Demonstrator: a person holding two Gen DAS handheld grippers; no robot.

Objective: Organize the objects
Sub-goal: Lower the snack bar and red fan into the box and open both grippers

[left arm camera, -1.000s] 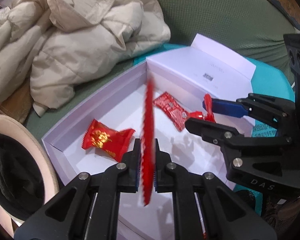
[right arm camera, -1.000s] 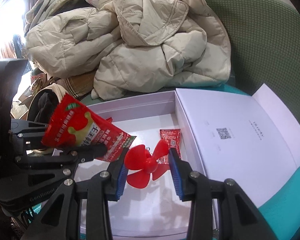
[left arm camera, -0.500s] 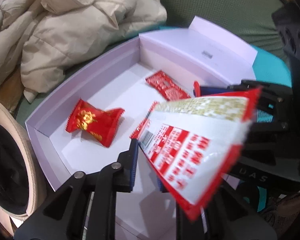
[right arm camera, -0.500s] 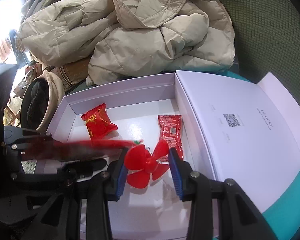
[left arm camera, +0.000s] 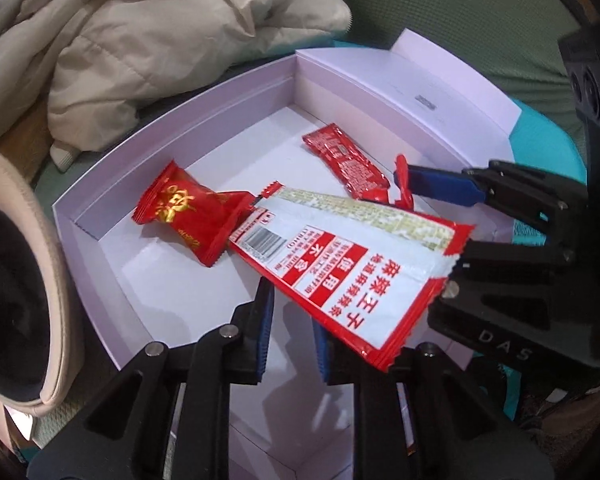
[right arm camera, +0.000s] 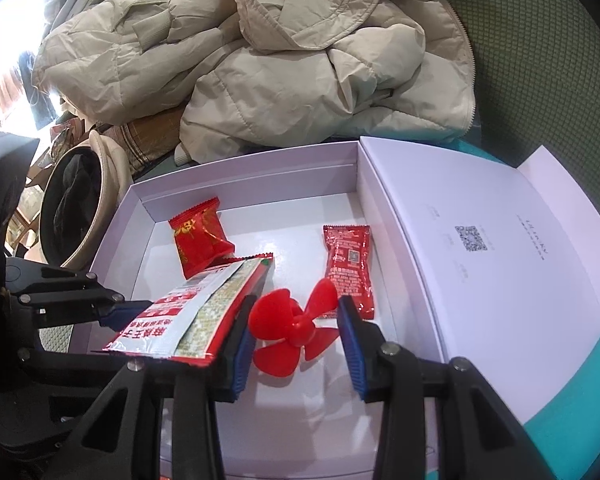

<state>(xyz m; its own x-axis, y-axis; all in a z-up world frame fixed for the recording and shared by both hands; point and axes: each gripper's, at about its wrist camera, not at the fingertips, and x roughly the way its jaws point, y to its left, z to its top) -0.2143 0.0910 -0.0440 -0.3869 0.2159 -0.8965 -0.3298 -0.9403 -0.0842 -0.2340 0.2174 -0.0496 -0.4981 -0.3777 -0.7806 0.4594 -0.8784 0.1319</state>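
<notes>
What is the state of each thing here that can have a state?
white box: open, lid folded back
left gripper: open, gripping nothing
snack packet: loose, lying across left gripper's finger
right gripper: shut on red propeller
candy: wrapped, lying in box
sachet: sealed, lying in box

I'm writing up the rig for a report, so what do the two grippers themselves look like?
Both match: the left gripper and right gripper have angular black linkage arms with silver pivot screws, ending in blue ribbed finger pads. The right one's black body carries white lettering reading DAS. No cables, hands or sleeves are visible.
</notes>
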